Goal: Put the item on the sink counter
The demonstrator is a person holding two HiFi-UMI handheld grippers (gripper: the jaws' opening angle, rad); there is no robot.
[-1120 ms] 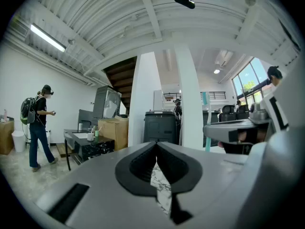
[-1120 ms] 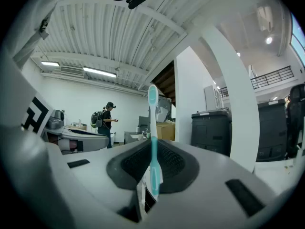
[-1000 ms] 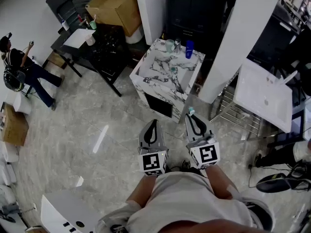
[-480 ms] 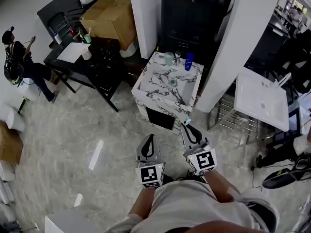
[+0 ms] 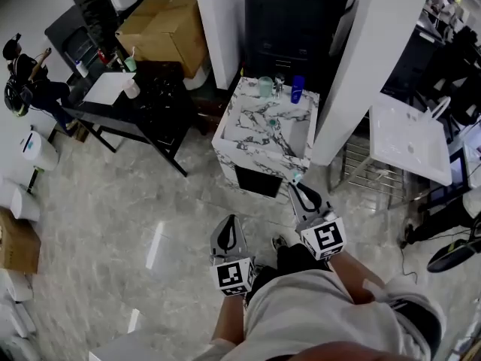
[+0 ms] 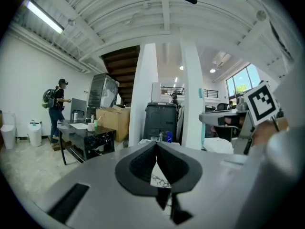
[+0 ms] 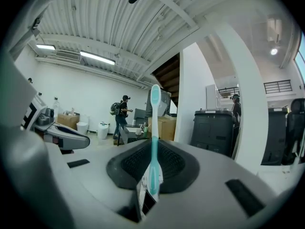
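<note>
The right gripper (image 5: 299, 189) is closed on a toothbrush (image 7: 154, 128). In the right gripper view its handle is pinched between the two dark pads and the brush stands upright, its teal head well above the jaws. A white tag or label, too blurred to read, sits against the handle low between the pads.

From the head view the teal tip pokes out of the right gripper just at the near right corner of the sink counter (image 5: 237, 130). It seems to be in front of the counter rather than over it, though the steep angle makes that hard to judge. The brush touches nothing but the pads.

The left gripper (image 5: 230, 226) is held beside the right one, farther from the counter and over the floor. Its jaws are pressed together with nothing between them.

The counter is white marble with dark veins and has a basin set into it. A green cup (image 5: 265, 87) and a blue bottle (image 5: 297, 89) stand along its far edge. A black bin (image 5: 289, 13) stands behind it. To the left is a black table (image 5: 143, 100), and beyond that a person (image 5: 22, 85) stands well apart.
</note>
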